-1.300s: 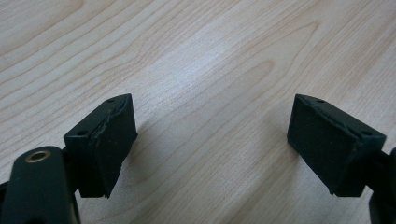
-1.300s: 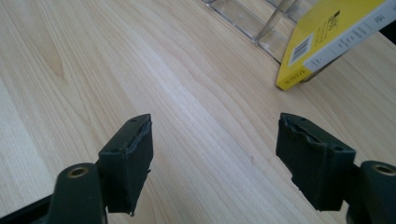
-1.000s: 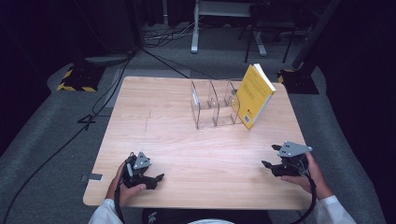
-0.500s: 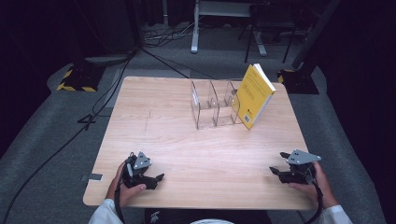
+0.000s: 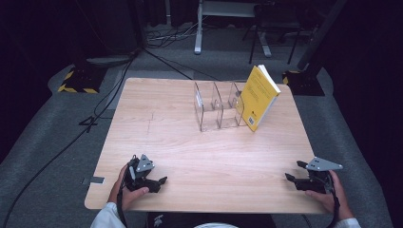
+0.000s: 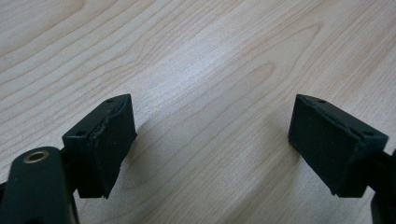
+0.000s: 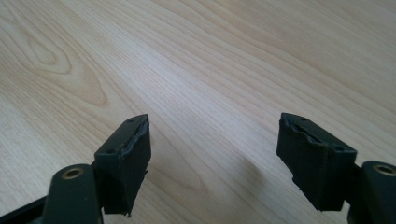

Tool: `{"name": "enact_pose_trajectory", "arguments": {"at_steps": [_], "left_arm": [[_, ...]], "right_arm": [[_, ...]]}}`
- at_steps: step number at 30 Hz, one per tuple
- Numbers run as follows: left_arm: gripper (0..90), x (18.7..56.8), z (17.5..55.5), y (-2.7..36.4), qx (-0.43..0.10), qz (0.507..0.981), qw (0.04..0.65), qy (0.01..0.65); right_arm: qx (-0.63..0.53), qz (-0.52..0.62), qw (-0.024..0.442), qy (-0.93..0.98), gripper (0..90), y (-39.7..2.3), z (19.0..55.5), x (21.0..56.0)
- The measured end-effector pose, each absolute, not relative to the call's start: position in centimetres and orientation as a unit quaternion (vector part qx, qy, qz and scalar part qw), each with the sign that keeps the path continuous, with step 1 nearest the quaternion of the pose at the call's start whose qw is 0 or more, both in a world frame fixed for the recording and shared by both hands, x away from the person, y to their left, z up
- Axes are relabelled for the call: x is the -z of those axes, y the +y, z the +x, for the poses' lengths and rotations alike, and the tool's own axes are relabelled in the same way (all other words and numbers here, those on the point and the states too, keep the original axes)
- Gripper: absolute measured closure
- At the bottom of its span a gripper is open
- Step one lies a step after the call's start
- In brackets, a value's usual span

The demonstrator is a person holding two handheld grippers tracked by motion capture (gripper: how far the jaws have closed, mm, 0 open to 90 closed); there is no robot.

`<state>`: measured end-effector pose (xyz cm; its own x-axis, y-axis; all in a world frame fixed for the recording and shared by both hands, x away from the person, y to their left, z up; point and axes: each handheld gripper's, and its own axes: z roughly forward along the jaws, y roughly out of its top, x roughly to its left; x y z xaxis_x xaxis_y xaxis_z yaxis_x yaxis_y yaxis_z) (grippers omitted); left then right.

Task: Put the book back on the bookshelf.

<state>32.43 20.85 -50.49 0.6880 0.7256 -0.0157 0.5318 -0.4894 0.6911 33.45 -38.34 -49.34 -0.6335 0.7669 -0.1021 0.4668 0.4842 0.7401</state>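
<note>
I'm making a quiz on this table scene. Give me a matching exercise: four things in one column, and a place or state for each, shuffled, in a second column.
Things:
1. book
2. organiser
3. left tongs
4. right tongs

Places or states:
A. clear, empty, at the far middle of the table
B. open, at the near right corner
C. yellow, leaning on the organiser's right end
D. open, near the near left edge

Pairs: 1-C, 2-A, 3-D, 4-B

A bright yellow paperback book (image 5: pixel 259 95) with a white barcode patch; clear acrylic divider rack (image 5: pixel 217 105); pale wood-grain desk (image 5: pixel 190 152); black tongs (image 5: pixel 161 182).
</note>
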Motion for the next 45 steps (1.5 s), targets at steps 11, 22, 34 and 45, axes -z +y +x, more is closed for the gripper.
{"name": "enact_pose_trajectory", "arguments": {"at_steps": [11,22,34,45], "left_arm": [[15.7,50.5,32.4,20.8,-0.141,0.851,0.345,0.369],[15.7,50.5,32.4,20.9,-0.141,0.852,0.345,0.369],[15.7,50.4,32.4,20.9,-0.146,0.853,0.341,0.368],[15.6,50.5,32.6,20.8,-0.144,0.852,0.343,0.370]], "right_arm": [[-0.362,0.420,0.187,0.811,24.0,-40.5,33.2,50.4],[-0.363,0.418,0.188,0.811,23.6,-40.5,33.2,50.4],[-0.363,0.422,0.190,0.809,23.6,-40.4,33.2,50.4],[-0.362,0.422,0.190,0.809,23.6,-40.4,33.2,50.4]]}}
